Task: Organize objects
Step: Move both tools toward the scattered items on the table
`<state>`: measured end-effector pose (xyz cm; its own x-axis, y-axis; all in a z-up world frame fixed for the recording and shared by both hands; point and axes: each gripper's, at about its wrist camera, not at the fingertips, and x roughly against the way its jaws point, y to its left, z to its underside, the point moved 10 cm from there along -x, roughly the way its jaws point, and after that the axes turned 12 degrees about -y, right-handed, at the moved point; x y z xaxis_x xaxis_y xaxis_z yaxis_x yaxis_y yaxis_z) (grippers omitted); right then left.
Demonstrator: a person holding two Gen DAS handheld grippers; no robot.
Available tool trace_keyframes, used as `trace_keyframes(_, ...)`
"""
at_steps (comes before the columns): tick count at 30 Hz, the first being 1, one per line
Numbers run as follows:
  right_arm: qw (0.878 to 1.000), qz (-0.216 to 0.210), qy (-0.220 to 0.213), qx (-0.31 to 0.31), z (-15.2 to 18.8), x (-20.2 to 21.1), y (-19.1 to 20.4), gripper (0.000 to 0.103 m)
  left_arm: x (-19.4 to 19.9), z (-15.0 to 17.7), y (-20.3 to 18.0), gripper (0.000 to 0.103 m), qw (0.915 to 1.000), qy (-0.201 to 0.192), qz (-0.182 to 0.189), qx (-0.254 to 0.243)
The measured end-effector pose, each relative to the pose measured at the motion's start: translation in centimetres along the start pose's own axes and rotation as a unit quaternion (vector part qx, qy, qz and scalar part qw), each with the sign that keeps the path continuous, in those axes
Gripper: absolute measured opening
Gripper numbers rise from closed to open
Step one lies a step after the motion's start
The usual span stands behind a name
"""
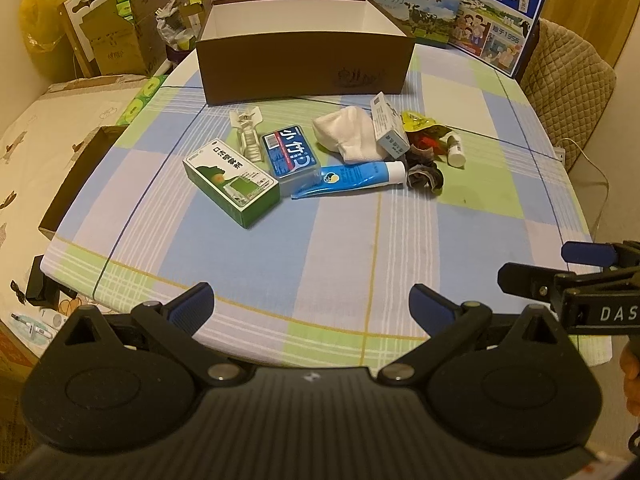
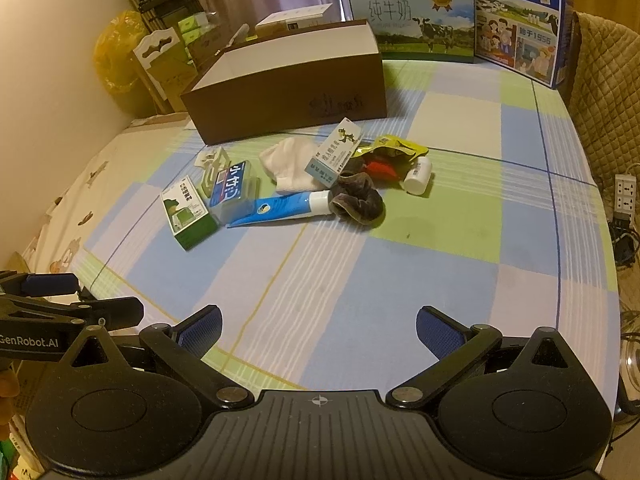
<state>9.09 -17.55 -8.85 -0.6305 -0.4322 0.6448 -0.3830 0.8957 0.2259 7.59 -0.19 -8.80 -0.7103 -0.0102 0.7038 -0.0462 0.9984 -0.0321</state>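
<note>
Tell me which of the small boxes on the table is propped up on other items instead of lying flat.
The white and light-blue box, leaning on the white cloth. The green box and blue box lie flat on the tablecloth.

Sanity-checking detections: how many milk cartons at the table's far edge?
2. A pale milk carton behind the brown box, and a blue milk carton to its right. Others may be hidden.
</note>
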Motion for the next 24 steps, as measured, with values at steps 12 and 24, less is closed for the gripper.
trace_keyframes(12, 1.0, -0.005, 0.002, -0.005, -0.9, -1.2, -0.6, 0.101, -1.2, -0.7, 0.3, 0.102, 0.9999, 0.003, -0.01, 0.007)
trace_keyframes(24, 1.0, -0.002, 0.007, -0.014, -1.9, -2.8, -2.3, 0.101, -3.0, -1.7, 1.1, 0.102, 0.9996, 0.005, -0.024, 0.015)
